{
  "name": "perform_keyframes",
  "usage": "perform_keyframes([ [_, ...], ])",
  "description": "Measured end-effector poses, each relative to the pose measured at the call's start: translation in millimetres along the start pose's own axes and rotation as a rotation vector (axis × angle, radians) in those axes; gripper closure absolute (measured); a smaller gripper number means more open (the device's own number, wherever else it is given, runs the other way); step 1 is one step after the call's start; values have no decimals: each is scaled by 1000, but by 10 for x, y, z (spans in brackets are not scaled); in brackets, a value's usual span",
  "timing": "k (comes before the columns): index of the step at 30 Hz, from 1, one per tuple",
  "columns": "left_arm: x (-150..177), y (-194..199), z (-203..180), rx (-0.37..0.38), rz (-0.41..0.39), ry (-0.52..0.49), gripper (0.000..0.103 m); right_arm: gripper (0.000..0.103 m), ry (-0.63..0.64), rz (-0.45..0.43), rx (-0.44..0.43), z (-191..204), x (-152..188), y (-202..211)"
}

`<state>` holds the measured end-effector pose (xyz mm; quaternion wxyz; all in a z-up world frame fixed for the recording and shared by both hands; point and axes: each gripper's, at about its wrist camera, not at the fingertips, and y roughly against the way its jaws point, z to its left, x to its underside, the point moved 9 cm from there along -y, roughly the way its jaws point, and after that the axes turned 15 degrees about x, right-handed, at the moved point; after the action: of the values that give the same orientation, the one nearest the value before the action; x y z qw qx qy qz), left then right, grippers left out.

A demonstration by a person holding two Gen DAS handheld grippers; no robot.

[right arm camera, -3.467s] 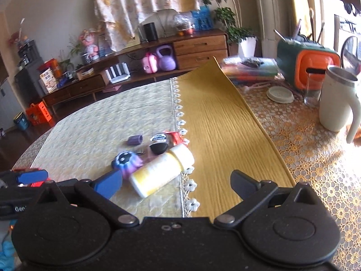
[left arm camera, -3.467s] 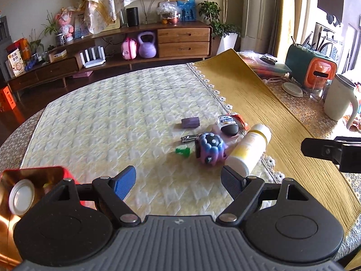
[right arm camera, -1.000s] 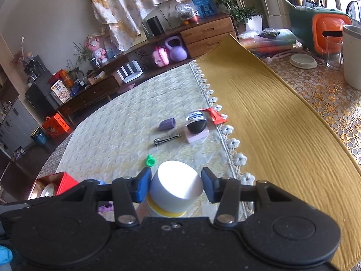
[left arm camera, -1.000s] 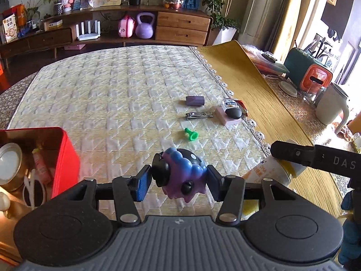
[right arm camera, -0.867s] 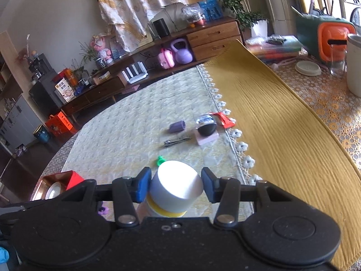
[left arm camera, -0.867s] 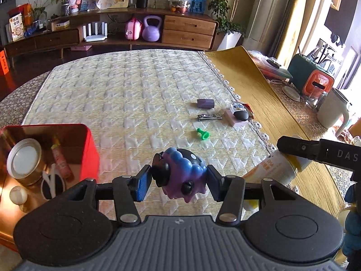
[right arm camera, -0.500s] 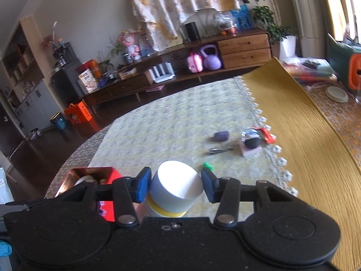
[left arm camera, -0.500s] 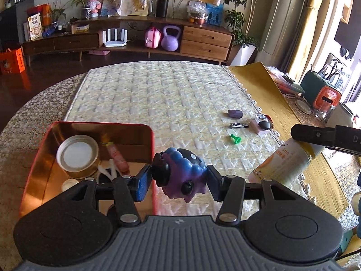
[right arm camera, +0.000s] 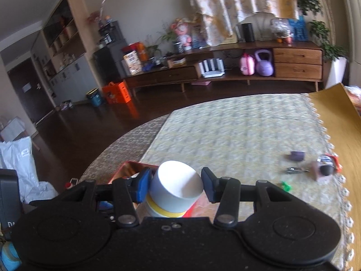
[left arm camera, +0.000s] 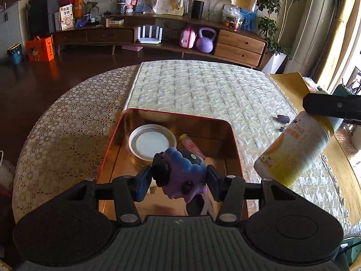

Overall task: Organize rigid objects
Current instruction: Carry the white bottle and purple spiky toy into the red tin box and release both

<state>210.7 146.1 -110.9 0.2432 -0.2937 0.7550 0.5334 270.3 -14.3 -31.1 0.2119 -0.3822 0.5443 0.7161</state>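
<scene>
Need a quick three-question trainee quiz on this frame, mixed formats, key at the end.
1. True or false: the left gripper is shut on the purple toy.
2. What does the right gripper hold? A) scissors B) the yellow bottle C) a mug
3. Fill in: the toy hangs above the red ____, which already holds a round lid.

Key: 1 true; 2 B; 3 tin.
</scene>
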Motion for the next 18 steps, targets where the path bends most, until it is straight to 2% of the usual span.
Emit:
perform_keyframes([
  [7,91,-23,305,-19,16,32,51,55,95,51,-19,430,77,-255],
  [18,220,-99,453,-39,31,9,51,55,139,184,-28,640,244,-749],
])
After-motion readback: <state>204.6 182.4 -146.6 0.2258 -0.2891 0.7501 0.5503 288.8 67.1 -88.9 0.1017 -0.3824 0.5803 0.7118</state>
